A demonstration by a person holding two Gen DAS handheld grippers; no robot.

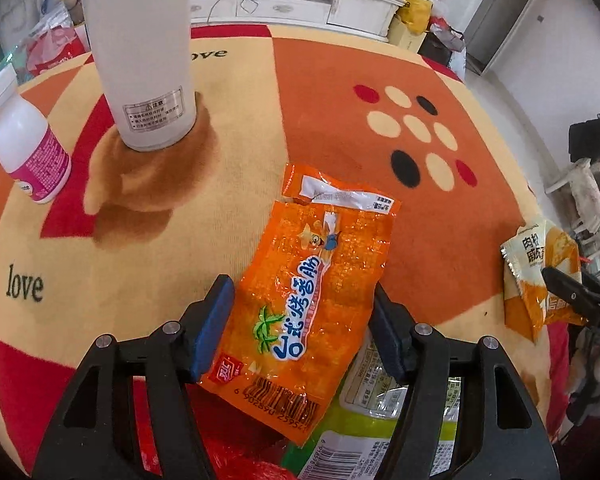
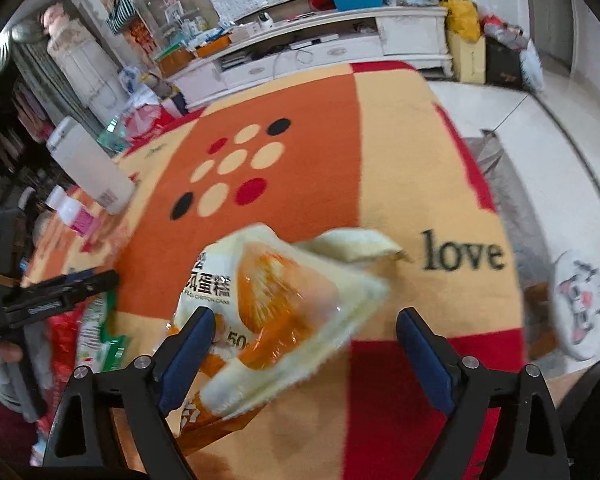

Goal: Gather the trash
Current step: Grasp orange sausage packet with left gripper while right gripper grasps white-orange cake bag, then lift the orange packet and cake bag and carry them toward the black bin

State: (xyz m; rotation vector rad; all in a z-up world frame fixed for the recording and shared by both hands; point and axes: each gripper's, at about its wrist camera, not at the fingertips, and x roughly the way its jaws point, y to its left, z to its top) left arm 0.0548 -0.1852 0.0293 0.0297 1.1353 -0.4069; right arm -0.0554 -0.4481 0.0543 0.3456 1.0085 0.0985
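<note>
An orange sausage wrapper lies between the wide-apart fingers of my left gripper, above a red bag and a green-and-white packet at the table's near edge. My left gripper is open; the wrapper touches neither pad clearly. A cream-and-orange cake wrapper sits between the spread fingers of my right gripper, against the left pad, clear of the right one. It also shows in the left wrist view, by the right gripper's tip. The left gripper shows in the right wrist view.
The table wears an orange, cream and red "love" cloth. A tall white flask and a small white bottle with a pink label stand at the back left. A white TV cabinet stands beyond; tiled floor lies to the right.
</note>
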